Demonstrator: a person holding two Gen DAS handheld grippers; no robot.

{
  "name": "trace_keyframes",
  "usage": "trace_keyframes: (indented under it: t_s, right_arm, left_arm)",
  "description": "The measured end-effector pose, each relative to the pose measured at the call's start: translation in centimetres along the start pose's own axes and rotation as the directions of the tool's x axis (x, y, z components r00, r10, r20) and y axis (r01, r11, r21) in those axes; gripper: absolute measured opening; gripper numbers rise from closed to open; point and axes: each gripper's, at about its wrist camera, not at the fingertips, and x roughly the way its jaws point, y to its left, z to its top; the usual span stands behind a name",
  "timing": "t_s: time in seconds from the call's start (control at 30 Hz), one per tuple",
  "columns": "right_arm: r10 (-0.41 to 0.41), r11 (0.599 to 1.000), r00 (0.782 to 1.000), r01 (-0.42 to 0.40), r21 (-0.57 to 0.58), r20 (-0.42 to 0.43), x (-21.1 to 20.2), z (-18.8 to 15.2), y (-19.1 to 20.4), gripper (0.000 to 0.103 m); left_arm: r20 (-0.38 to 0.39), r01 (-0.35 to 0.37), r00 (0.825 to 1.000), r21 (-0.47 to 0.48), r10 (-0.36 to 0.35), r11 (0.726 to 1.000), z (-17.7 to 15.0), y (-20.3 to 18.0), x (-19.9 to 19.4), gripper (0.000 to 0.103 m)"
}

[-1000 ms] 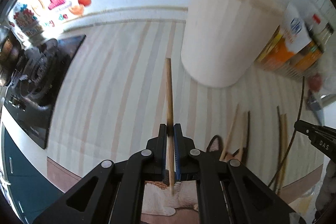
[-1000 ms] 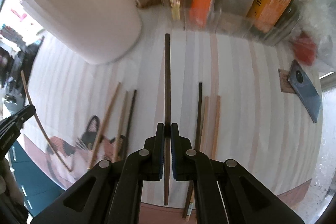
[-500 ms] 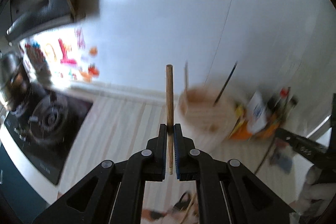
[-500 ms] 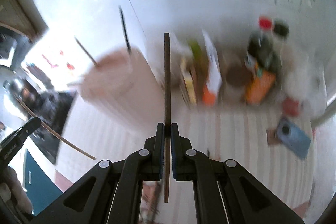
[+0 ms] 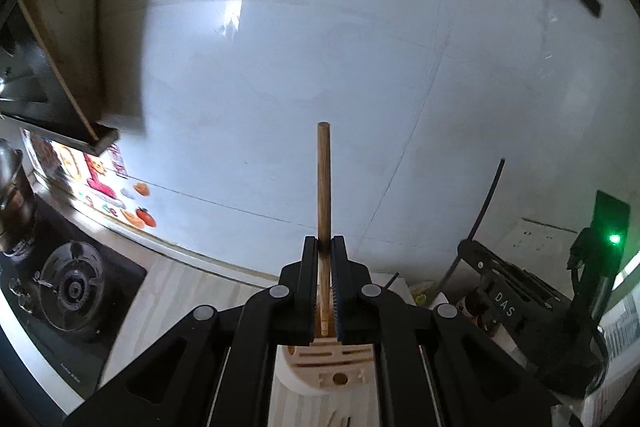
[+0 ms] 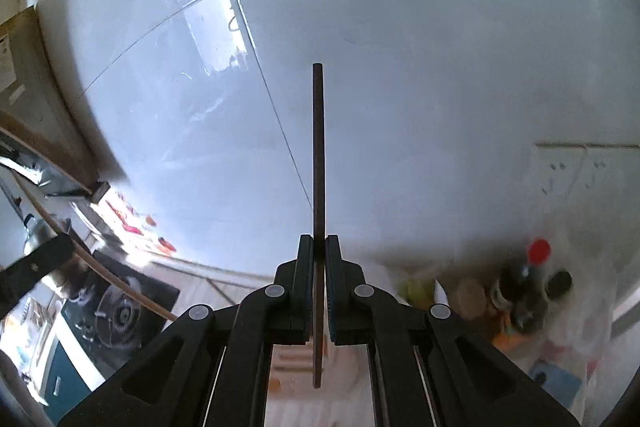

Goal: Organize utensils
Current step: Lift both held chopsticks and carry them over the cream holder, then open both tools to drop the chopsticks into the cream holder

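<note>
Left gripper (image 5: 324, 247) is pinching a light wooden chopstick (image 5: 323, 183) between its fingertips, the stick standing upright along the line of the fingers with its blunt end up against the white tiled wall (image 5: 360, 67). The lower end of that chopstick reaches down between the fingers to just above the slotted wooden top of a white utensil holder (image 5: 332, 367), which stands on the striped table (image 5: 176, 291); whether the tip touches the holder cannot be told. Two thin stick ends show at the near edge of the table, below the holder, too small to identify.

Right gripper (image 6: 319, 247) is pressed onto a dark chopstick (image 6: 318, 155), also held upright, its lower end hanging free below the fingers. In the left wrist view the right gripper (image 5: 468, 251) appears at the right side with the dark chopstick (image 5: 486, 203) rising from it, beside the holder. In the right wrist view the left gripper (image 6: 70, 251) shows at the left edge with the light chopstick (image 6: 120, 283) slanting from it.

A black gas stove (image 5: 72, 291) sits at the left end of the table, with colourful stickers (image 5: 120, 195) on the wall behind it. Bottles and packets (image 6: 528, 287) stand blurred at the table's right back corner, and a blue phone (image 6: 556, 383) lies near them.
</note>
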Motion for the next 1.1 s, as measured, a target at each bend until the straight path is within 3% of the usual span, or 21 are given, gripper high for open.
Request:
trace_keyframes:
  t_s: [0.17,0.43,0.7,0.93,1.03,1.1]
  right_arm:
    - [-0.011,1.000,1.000,0.011,-0.003,0.029,2.8,0.6,0.6,0.006]
    - [-0.004,1.000,1.000,0.005,-0.024,0.029,5.7,-1.2,1.4,0.006]
    - [0.008,1.000,0.999,-0.007,-0.026,0.041,6.3,-1.9,1.4,0.006]
    - [0.021,0.999,0.999,-0.023,-0.046,-0.048,7.8,-3.4,1.8,0.006]
    - [0.060,0.998,0.991,-0.063,-0.021,-0.115,8.1,-4.0,1.3,0.007]
    - [0.070,0.998,0.989,-0.070,0.003,-0.130,7.6,-4.4,0.7,0.019]
  left_arm:
    - [-0.072,-0.032,0.997,0.004,0.033,0.999,-0.3,0.0,4.7,0.004]
    - [-0.165,-0.049,0.985,0.014,0.050,0.999,-1.7,0.2,8.9,0.004]
    - [-0.202,-0.054,0.978,0.018,0.056,0.998,-2.4,0.6,9.9,0.004]
    - [-0.226,-0.032,0.974,-0.002,0.031,0.999,-2.8,0.6,9.1,0.006]
    - [-0.211,-0.010,0.977,-0.016,0.006,1.000,-2.7,0.7,7.6,0.016]
    - [-0.171,-0.026,0.985,-0.006,0.024,1.000,-2.7,0.7,6.2,0.043]
